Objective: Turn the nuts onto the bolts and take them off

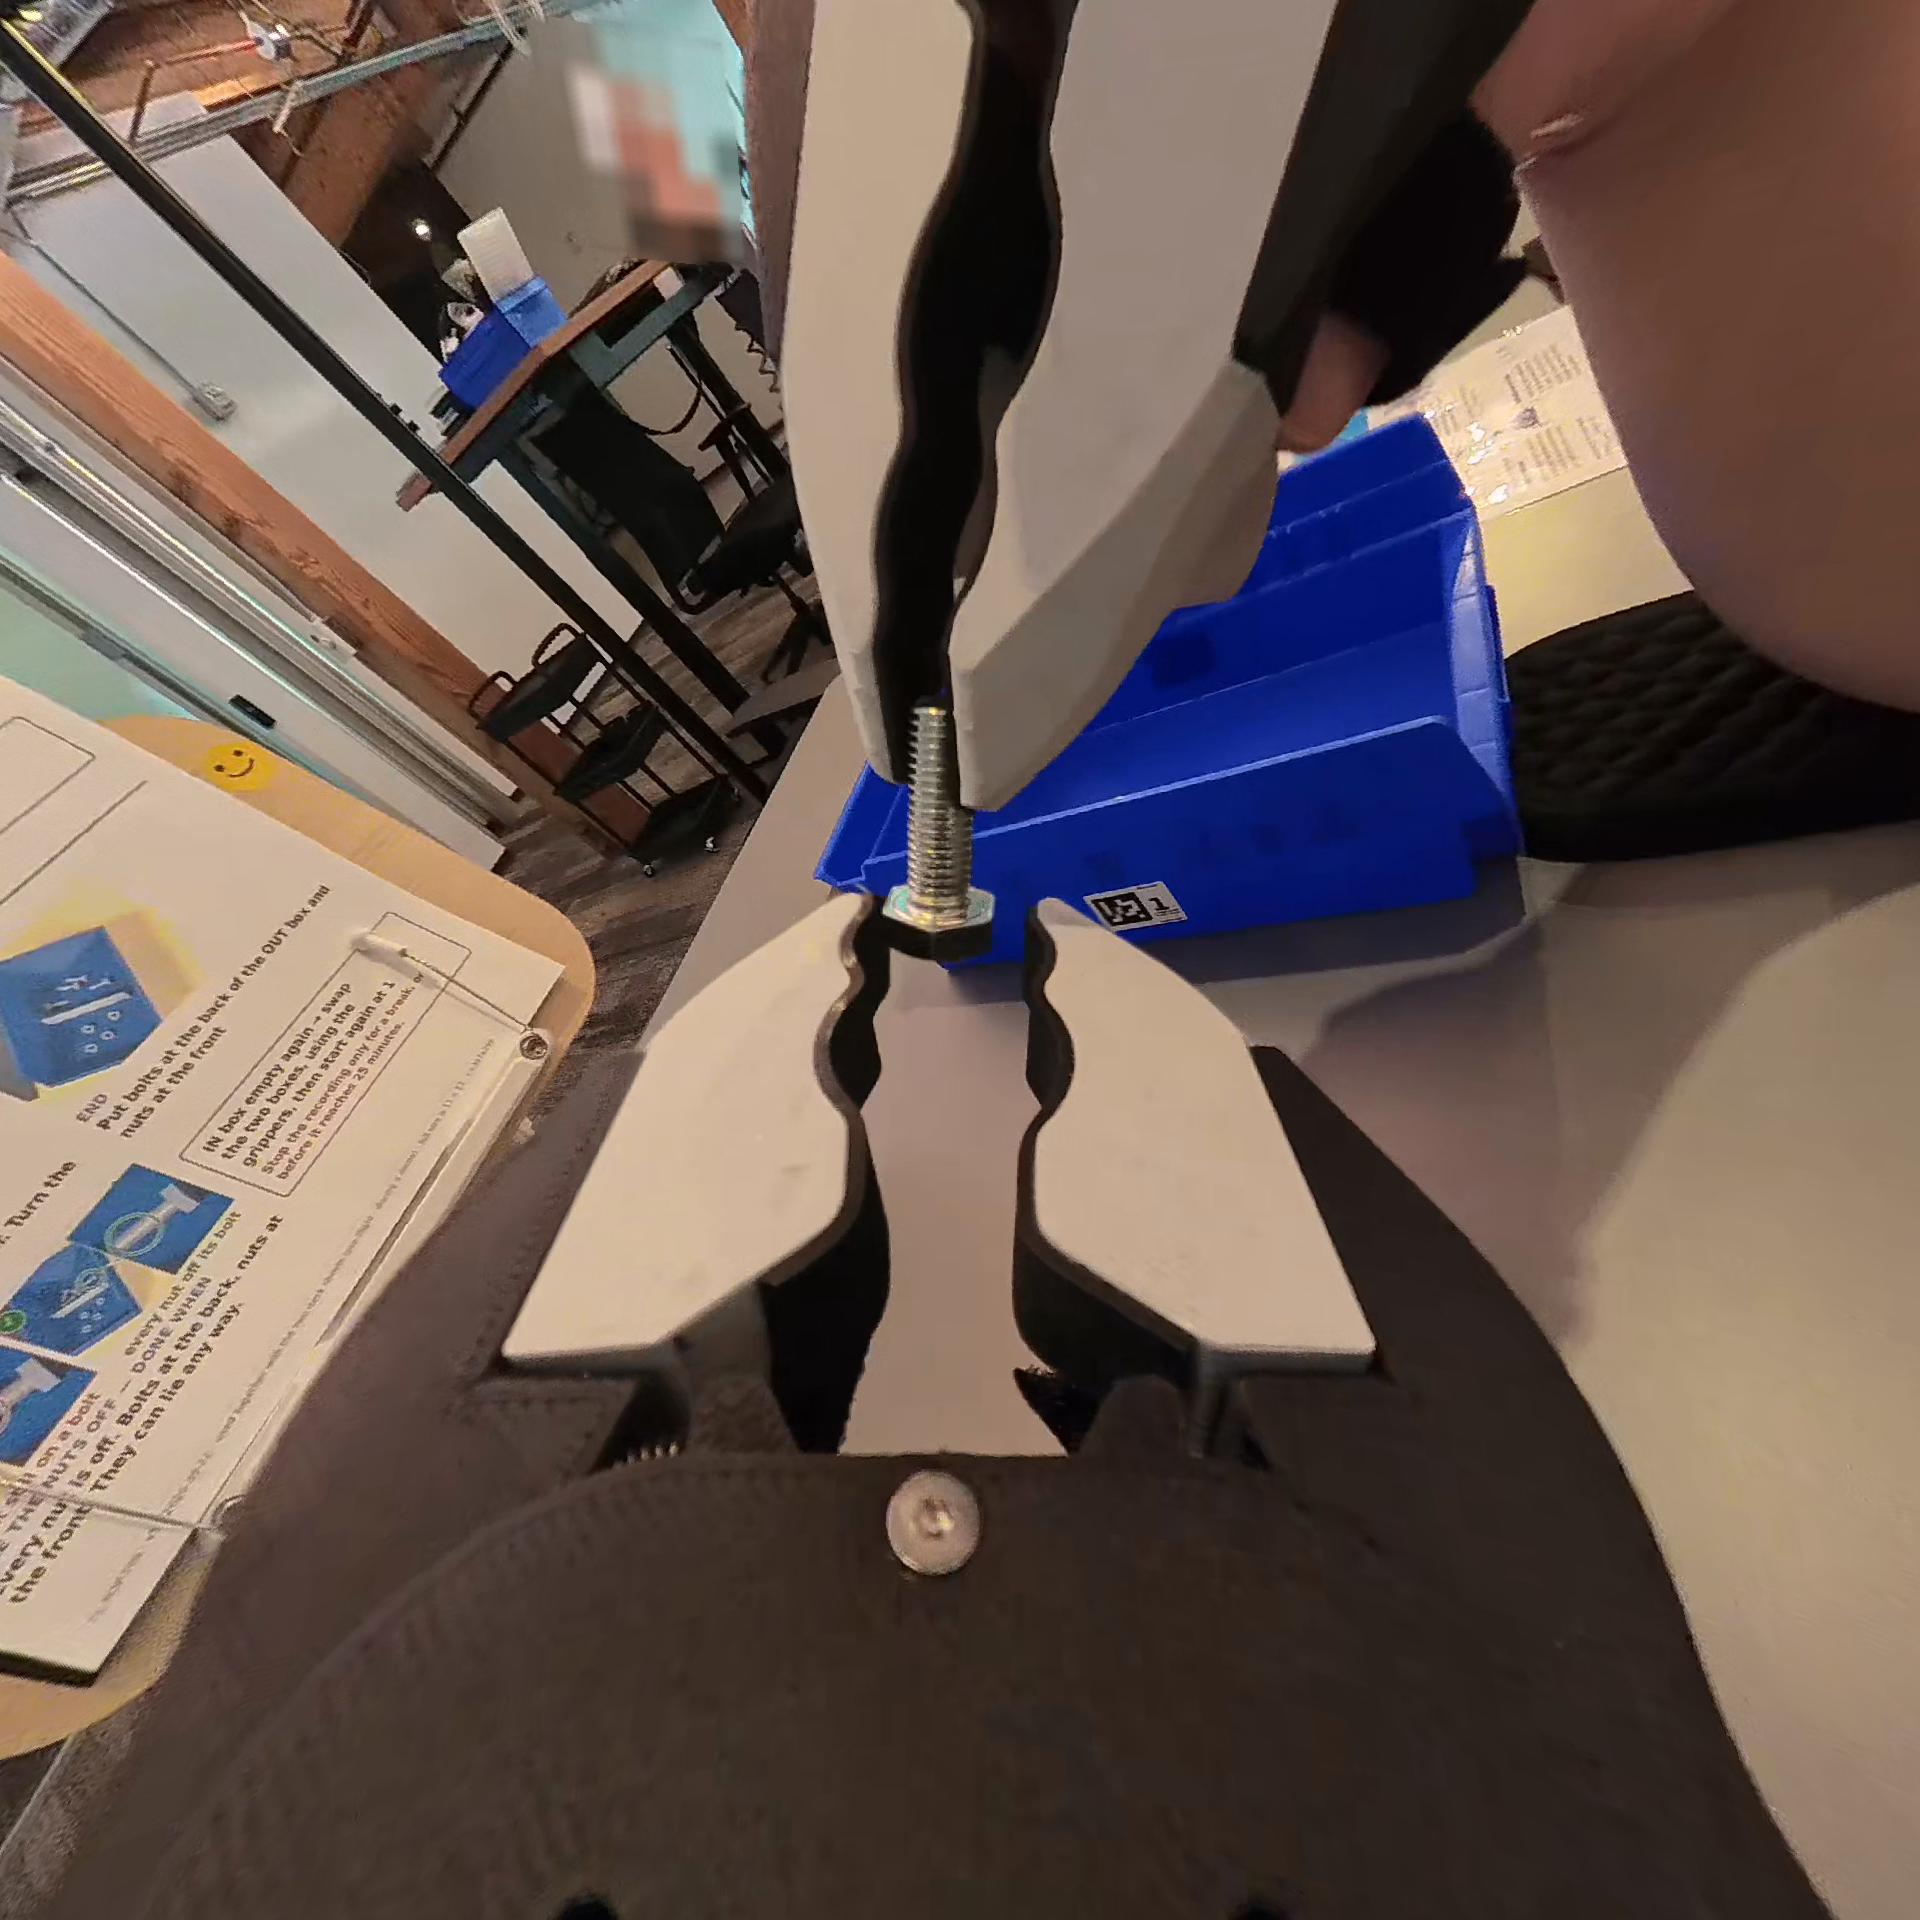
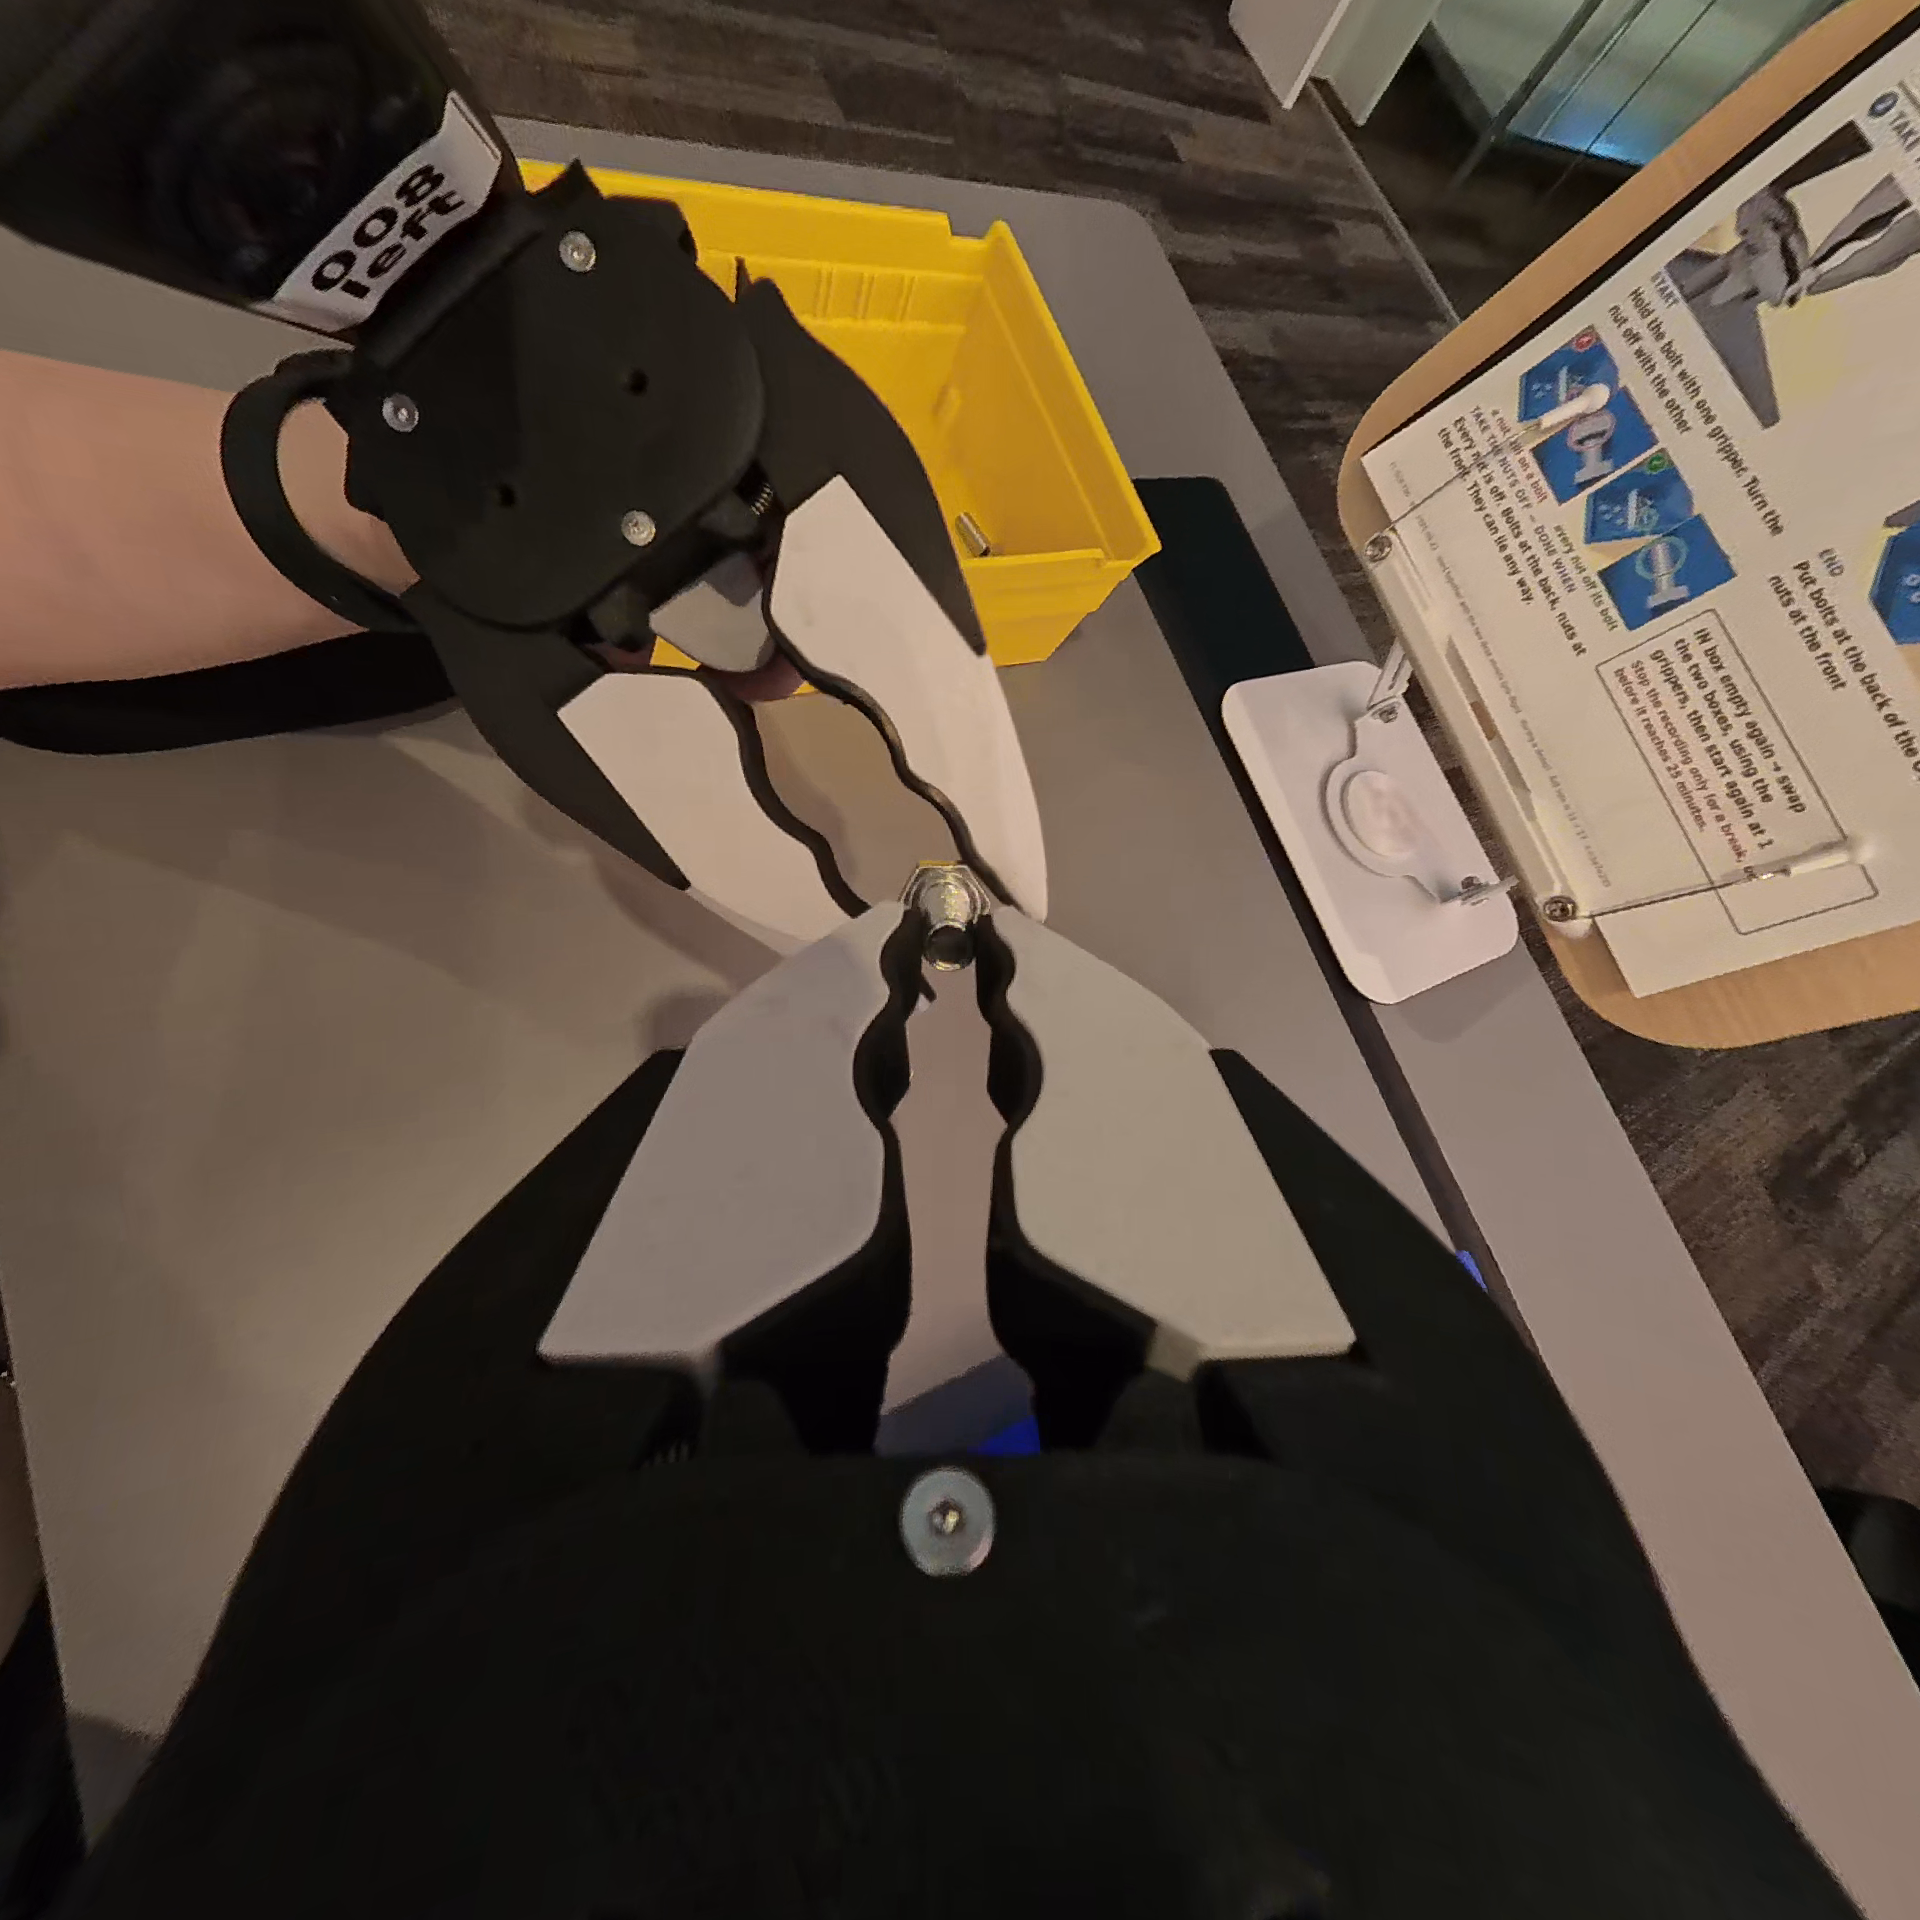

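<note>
A silver threaded bolt (image 1: 938, 842) stands upright in the air above the grey table (image 1: 1558, 1039). My right gripper (image 1: 935, 784) comes down from above and is shut on the bolt's upper threads. The right wrist view looks along the bolt (image 2: 948, 940) from its end. A hex nut (image 1: 940, 909) sits at the bolt's lower end. My left gripper (image 1: 951, 920) is open, with its fingertips on either side of the nut and a small gap on the right side. In the right wrist view the left gripper (image 2: 925, 894) reaches in from the upper left to the nut (image 2: 940, 883).
A blue bin (image 1: 1247, 790) stands just behind the bolt, with a black mat (image 1: 1714, 727) beside it. A yellow bin (image 2: 1039, 468) holding a small metal part (image 2: 971, 535) lies behind the left gripper. An instruction sheet (image 2: 1662, 623) in a stand (image 2: 1371, 831) sits at the table's edge. The grippers are tip to tip, or close to it.
</note>
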A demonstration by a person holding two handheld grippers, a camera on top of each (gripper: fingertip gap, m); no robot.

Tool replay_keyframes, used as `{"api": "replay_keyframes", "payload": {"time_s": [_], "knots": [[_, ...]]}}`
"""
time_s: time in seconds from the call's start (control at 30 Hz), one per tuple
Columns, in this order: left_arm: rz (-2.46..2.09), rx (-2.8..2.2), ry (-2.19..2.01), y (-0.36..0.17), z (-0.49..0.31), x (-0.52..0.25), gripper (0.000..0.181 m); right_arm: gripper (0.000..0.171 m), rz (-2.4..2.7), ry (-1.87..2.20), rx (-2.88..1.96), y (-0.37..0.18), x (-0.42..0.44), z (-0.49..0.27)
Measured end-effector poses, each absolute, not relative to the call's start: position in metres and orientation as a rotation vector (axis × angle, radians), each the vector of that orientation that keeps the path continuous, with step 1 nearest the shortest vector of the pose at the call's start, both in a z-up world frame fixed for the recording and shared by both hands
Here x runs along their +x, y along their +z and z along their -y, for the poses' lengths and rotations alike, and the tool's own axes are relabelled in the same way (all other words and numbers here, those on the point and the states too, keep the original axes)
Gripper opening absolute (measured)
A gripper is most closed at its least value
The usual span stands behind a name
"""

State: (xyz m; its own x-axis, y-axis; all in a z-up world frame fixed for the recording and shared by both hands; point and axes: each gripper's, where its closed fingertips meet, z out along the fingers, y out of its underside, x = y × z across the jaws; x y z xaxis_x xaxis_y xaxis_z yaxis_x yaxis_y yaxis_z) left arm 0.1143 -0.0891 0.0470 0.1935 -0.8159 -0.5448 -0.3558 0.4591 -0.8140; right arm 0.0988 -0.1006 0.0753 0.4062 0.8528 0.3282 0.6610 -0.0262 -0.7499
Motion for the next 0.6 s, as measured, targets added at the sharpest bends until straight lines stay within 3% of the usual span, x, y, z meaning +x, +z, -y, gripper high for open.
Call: {"api": "replay_keyframes", "payload": {"time_s": [0.6], "knots": [[-1.379,-1.148,-0.638,0.050,0.098,0.122,0.018,0.012,1.333,0.314,-1.683,0.082,0.096,0.106]]}}
